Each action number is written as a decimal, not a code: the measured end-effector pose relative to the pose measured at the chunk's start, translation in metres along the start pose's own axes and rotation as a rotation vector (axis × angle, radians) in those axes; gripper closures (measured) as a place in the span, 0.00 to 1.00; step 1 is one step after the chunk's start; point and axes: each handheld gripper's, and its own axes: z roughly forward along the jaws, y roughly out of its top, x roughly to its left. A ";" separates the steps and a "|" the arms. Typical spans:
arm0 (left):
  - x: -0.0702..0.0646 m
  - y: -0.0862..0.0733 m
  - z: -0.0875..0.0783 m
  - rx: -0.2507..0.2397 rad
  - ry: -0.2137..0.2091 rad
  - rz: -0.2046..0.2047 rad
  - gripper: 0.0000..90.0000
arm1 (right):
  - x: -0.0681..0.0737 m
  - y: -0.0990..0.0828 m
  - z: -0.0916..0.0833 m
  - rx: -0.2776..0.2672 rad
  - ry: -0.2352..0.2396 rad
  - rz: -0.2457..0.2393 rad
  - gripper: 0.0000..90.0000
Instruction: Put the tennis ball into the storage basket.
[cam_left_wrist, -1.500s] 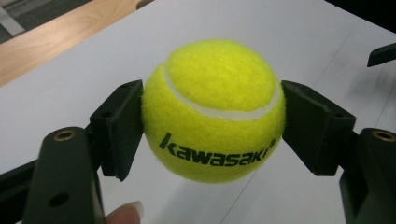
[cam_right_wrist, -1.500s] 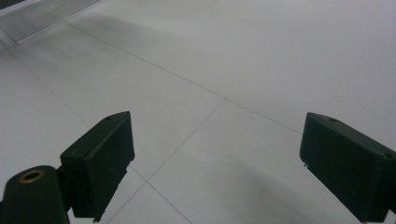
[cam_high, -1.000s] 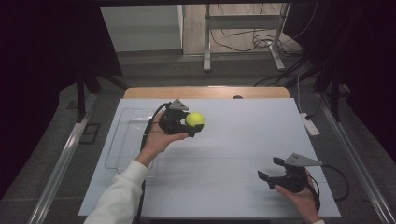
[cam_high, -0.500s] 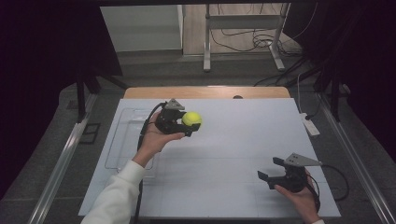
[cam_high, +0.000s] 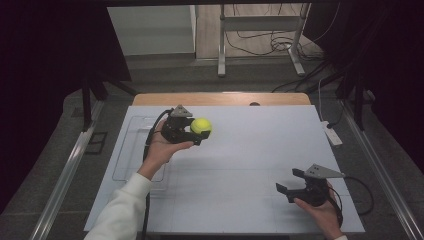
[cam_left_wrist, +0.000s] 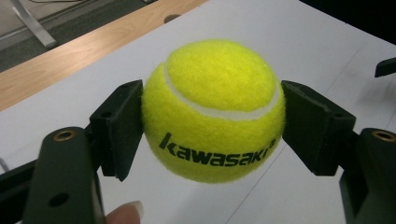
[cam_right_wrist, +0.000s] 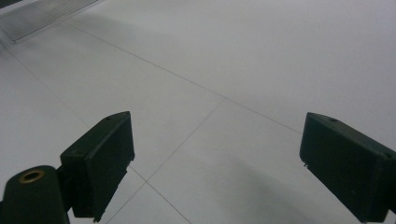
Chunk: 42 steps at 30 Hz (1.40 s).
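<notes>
Tennis ball (cam_left_wrist: 212, 109) clamped between the pads of my left gripper (cam_high: 192, 131), carried clear above the white table (cam_high: 260, 150) near its far left. My right gripper (cam_high: 290, 186) rests spread and empty at the near right. Carry step, I judge; next calls for lowering before release.

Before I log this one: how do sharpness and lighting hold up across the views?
High view: table evenly lit, surroundings very dark, detail soft. Left gripper view: tennis ball sharp, its lettering legible, the fingertip at the bottom edge blurred. Right gripper view: dim and greyish, jaws dark, a soft shadow on the table surface.
</notes>
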 end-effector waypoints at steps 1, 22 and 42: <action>0.001 0.000 -0.001 0.000 0.002 0.001 0.30 | 0.000 0.000 0.000 0.000 0.000 0.000 0.11; 0.008 -0.007 -0.016 -0.027 0.034 -0.009 0.30 | 0.000 0.000 -0.001 0.000 -0.006 0.002 0.11; 0.014 -0.010 -0.026 -0.033 0.059 -0.015 0.30 | 0.000 0.000 0.000 0.001 -0.012 0.005 0.11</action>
